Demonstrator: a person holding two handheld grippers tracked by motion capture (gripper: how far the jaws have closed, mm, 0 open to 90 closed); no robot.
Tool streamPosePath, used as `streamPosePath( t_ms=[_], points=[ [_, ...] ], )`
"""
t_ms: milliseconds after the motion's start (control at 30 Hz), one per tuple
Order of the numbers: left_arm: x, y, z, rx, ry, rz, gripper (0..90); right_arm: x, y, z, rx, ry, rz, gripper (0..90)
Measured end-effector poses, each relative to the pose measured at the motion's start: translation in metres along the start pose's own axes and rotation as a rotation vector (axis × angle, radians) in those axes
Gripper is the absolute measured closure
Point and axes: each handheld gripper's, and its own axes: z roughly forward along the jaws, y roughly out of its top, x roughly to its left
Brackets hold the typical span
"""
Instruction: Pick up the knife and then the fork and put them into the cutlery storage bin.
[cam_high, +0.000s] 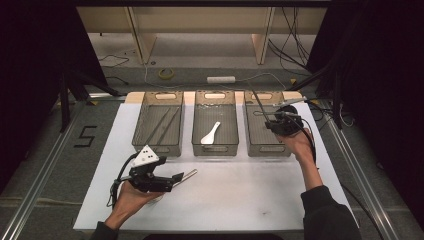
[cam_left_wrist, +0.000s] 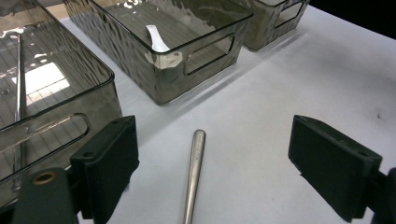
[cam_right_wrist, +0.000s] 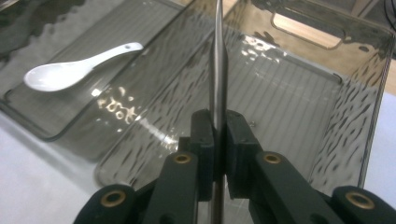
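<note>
My left gripper (cam_high: 175, 179) is low over the white table (cam_high: 240, 195) at the front left, jaws open. A slim metal utensil handle (cam_left_wrist: 195, 168) lies flat on the table between them, untouched; in the high view that handle (cam_high: 188, 174) pokes out past the jaws. My right gripper (cam_high: 272, 122) hovers over the right smoky bin (cam_high: 260, 147). Its jaws (cam_right_wrist: 218, 126) are shut on a thin metal utensil (cam_right_wrist: 218, 70) that points away over the bin; its working end is cut off from view. A white spoon (cam_high: 210, 133) lies in the middle bin (cam_high: 215, 149).
Three smoky plastic bins stand in a row at the back of the table. The left bin (cam_high: 159, 147) holds long thin metal sticks (cam_left_wrist: 18, 79). Floor with cables and a tape roll (cam_high: 166, 73) lies beyond the table. Open table surface spreads across the front centre and right.
</note>
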Motion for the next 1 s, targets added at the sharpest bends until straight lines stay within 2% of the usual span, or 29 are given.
streamPosePath(
  t_ms=[167, 367, 700, 1000],
  points=[
    [-0.001, -0.001, 0.000, 0.003, -0.002, 0.007, 15.6, -0.006, 0.000, 0.013, 0.021, -0.010, 0.035, 84.2],
    [-0.002, -0.001, -0.001, -0.001, -0.007, 0.004, 15.6, -0.009, 0.003, 0.019, 0.036, -0.026, 0.068, 84.1],
    [-0.003, -0.001, -0.001, 0.003, -0.005, 0.012, 15.6, -0.008, -0.003, 0.036, 0.085, -0.038, 0.120, 84.0],
    [-0.004, -0.001, -0.001, 0.007, -0.005, 0.012, 15.5, -0.006, -0.007, 0.044, 0.116, -0.037, 0.150, 84.0]
  ],
)
